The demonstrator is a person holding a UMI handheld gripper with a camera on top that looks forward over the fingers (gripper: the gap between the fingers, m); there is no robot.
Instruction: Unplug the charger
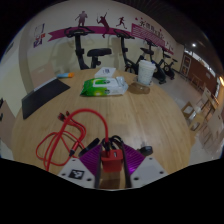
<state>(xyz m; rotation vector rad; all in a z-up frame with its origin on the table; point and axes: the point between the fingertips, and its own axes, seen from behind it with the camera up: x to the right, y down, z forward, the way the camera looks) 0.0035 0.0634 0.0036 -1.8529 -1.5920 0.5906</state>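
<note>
My gripper (pixel 111 163) is clamped on the red charger (pixel 110 168), both magenta pads (pixel 93 159) pressing its sides. Its red cable (pixel 60 140) loops over the wooden floor (pixel 165 120) just ahead of my fingers and to their left. Beyond the loops the floor lies open as far as a green-and-white pack (pixel 104 86) and a white bin (pixel 146 71). A dark mat (pixel 45 97) lies off to the left, exercise bikes (pixel 98 58) stand along the far wall. The charger's lower end is cut off below my fingers, and I cannot make out any socket
</note>
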